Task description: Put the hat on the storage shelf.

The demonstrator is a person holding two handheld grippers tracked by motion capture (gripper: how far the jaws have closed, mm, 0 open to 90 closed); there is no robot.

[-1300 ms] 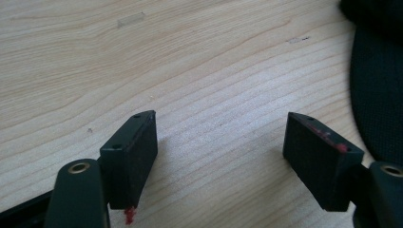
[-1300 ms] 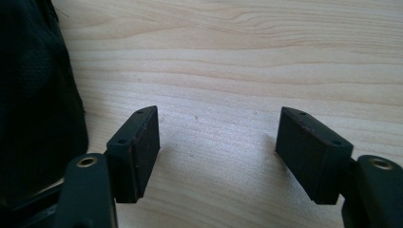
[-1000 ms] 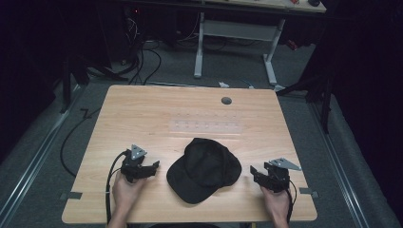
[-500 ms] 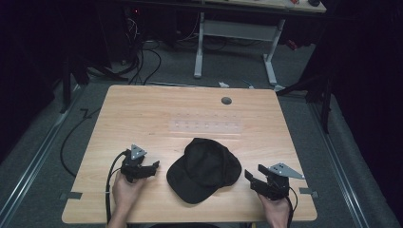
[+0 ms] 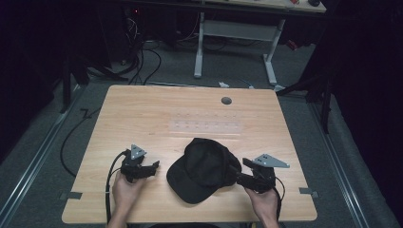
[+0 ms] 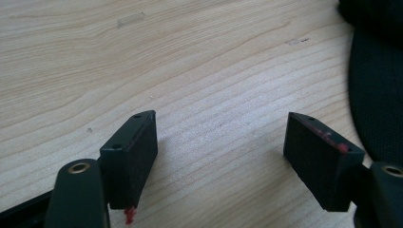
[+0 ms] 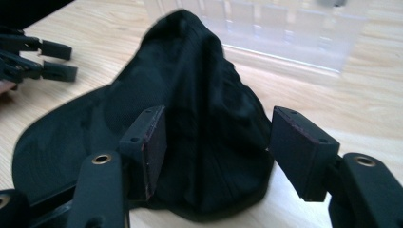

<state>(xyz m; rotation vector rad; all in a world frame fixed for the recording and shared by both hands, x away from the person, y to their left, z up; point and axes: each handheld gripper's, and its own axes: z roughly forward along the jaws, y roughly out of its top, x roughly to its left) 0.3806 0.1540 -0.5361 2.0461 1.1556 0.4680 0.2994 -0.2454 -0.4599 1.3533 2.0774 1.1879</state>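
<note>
Wooden table (image 5: 142, 114) — clear plastic tray (image 5: 207, 126) mid-top, grey floor (image 5: 228, 61), white desk frame (image 5: 235, 33) beyond

One wooden tabletop (image 5: 142, 114) carries one black cap (image 5: 202, 168), the single loose item on it. One clear plastic tray (image 5: 206, 126) lies flat behind the cap (its small compartments are too faint to count). One round grommet hole (image 5: 226, 100) sits near the far edge of the tabletop. Two grippers are in view: one left gripper (image 5: 153, 167) and one right gripper (image 5: 239, 171), each with two black jaws and one grey three-cornered plate on top. Two hands hold them: one left hand (image 5: 126, 189), one right hand (image 5: 263, 202). Beyond the tabletop stands one second table frame with two white legs (image 5: 199, 45).
</note>
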